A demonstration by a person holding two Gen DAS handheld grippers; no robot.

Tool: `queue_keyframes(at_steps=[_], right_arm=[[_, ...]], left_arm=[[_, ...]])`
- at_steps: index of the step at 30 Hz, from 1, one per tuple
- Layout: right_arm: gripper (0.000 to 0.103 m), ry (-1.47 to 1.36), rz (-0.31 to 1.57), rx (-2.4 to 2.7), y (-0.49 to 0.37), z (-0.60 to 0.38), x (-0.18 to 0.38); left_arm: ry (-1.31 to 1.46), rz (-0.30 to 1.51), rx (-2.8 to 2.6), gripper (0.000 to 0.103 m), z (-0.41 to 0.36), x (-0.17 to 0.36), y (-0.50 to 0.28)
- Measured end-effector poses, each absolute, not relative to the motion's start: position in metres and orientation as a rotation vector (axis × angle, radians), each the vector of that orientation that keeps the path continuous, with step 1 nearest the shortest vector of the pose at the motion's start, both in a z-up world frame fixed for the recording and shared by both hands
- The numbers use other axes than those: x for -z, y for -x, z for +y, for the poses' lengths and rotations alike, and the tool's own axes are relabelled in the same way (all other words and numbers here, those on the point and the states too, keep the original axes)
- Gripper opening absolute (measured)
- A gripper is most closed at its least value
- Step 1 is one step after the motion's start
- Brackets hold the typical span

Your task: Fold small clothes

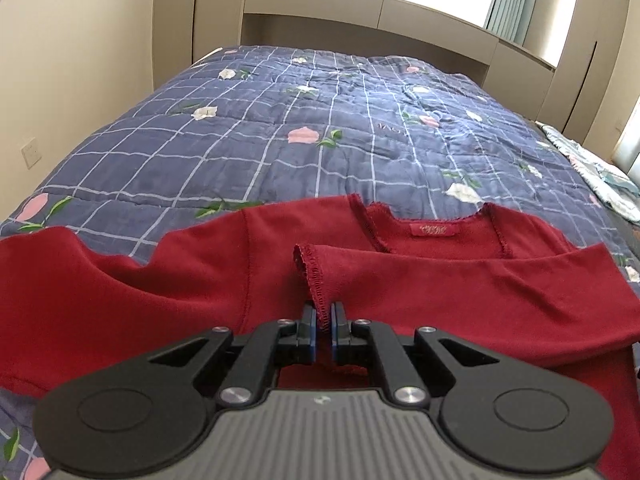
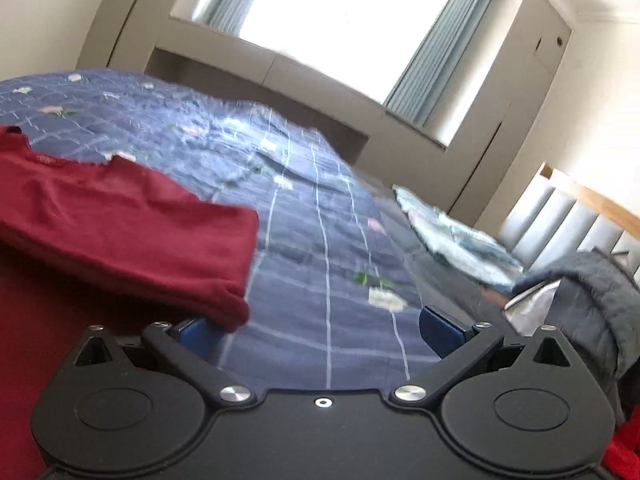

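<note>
A dark red top (image 1: 420, 284) lies on the blue checked flowered quilt (image 1: 304, 120), neckline and label facing away from me. My left gripper (image 1: 324, 318) is shut on the hemmed cuff of its sleeve (image 1: 316, 276), which is folded across the body of the top. In the right wrist view the same red top (image 2: 120, 224) lies at the left, its folded edge beside my left fingertip (image 2: 196, 332). My right gripper (image 2: 320, 332) is open and empty over the quilt (image 2: 320, 248).
A light patterned pillow (image 2: 452, 236) and a grey padded garment (image 2: 592, 300) lie at the right, by the padded headboard (image 2: 568, 220). A beige window bench (image 1: 380, 36) stands beyond the bed. A wall with a socket (image 1: 30, 152) is at the left.
</note>
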State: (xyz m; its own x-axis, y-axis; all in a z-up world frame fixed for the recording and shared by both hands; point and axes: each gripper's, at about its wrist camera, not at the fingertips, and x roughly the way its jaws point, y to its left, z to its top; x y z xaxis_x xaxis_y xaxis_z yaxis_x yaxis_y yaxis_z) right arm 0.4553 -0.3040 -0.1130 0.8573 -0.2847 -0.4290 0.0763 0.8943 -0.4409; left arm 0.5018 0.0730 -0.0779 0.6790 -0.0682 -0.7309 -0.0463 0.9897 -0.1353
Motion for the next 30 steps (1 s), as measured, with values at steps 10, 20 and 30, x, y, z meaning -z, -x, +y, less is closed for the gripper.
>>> queue_keyframes(at_steps=[10,20,30], right_arm=[[0.102,0.345,0.521,0.131,-0.435,-0.322,0.09],[0.102,0.273,0.575,0.094,-0.491,-0.318,0.109],[0.102,0.236,0.518,0.052,-0.522,-0.314,0.095]], left_arm=[[0.171,0.822,0.014,0.028,0.077,0.085,-0.5],[0.12,0.833,-0.053,0.072,0.07,0.092,-0.494],[0.227,0.778,-0.027,0.1,0.087,0.076,-0.48]])
